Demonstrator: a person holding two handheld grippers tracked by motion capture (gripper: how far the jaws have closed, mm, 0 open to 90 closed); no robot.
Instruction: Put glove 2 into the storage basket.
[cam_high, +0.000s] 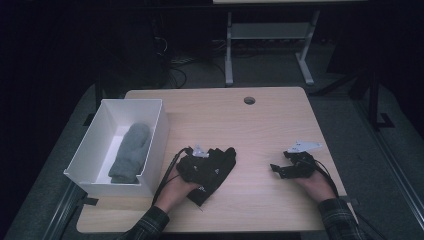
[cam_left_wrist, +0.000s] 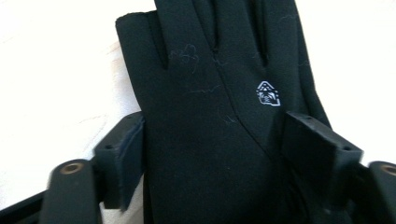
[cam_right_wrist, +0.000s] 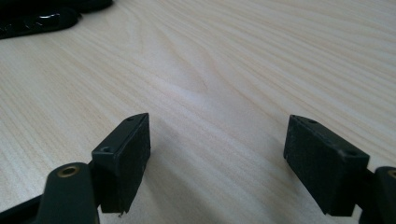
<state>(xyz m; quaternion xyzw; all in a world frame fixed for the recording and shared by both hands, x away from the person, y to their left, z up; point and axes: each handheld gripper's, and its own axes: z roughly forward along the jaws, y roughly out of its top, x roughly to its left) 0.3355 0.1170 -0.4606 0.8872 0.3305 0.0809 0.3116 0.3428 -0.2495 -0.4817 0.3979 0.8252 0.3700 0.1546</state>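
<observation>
A black glove (cam_high: 223, 162) with a small white logo lies flat on the wooden table (cam_high: 260, 125), near its middle. My left gripper (cam_high: 206, 167) rests over the glove's palm. In the left gripper view, the left gripper (cam_left_wrist: 219, 156) is open, its pads (cam_left_wrist: 125, 156) standing on either side of the glove (cam_left_wrist: 210, 93), whose fingers point away. To the right, my right gripper (cam_high: 279, 163) points left and sits low over bare wood. The right gripper (cam_right_wrist: 217, 154) is open with nothing between its jaws, and part of the glove (cam_right_wrist: 42, 16) shows at the top left.
A white open box (cam_high: 152, 145) stands at the table's left edge with a grey mitten (cam_high: 131, 150) lying in it. A round cable hole (cam_high: 249, 100) sits near the far edge. A metal desk frame (cam_high: 267, 45) stands on the dark floor beyond.
</observation>
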